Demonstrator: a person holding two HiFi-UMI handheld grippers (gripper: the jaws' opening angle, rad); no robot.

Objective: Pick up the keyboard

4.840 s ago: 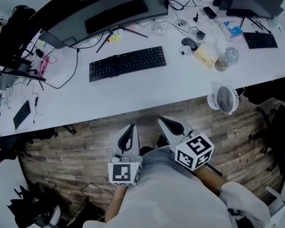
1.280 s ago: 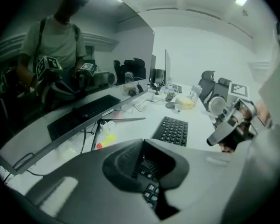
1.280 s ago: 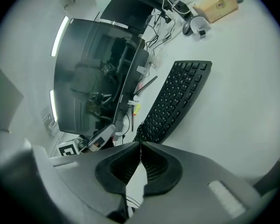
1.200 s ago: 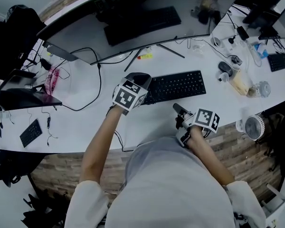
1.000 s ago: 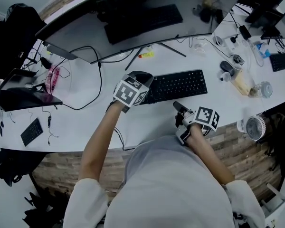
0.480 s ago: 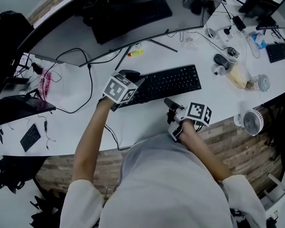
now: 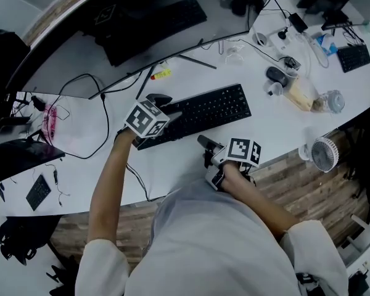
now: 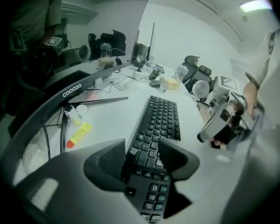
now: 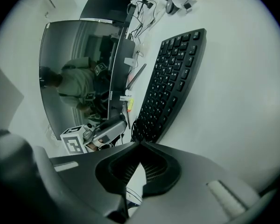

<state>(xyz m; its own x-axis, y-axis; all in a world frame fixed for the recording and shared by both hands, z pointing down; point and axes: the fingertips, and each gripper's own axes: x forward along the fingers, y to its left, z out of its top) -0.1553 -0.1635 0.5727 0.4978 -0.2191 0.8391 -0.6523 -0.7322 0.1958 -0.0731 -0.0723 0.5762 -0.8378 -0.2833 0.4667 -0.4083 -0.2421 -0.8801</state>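
"At mid-frame in the head view, what lies on the white worktop (image 7: 277, 128)?"

"A black keyboard (image 7: 203, 111). It lies flat and slants up toward the right, just below the foot of a wide curved monitor (image 7: 80, 60) that fills the upper left."

"Where is the left claw?"

"The left claw (image 7: 166, 105) is at the keyboard's left end, a little left of centre. Its own view looks along the rows of keys. The jaws stand spread, one by each long edge, with the keyboard's near end between them. I cannot tell whether the pads press on it. The keyboard lies level on the worktop."

"And the right claw?"

"The right claw (image 7: 203, 143) sits lower in the frame, just below the keyboard's middle and apart from it, near the worktop's front edge. Its jaws are clenched tip to tip with nothing between them. Its own view shows the keyboard ahead, running toward the upper right, and the left claw at the lower left."

"Anything else nearby?"

"A dark mouse (image 7: 276, 74) sits to the upper right of the keyboard. A yellow tube (image 7: 161, 74) lies just above the keyboard's left part. A small white fan (image 7: 324, 154) stands at the worktop's front edge, toward the lower right. The person's arms reach up from the bottom of the frame, in light sleeves."
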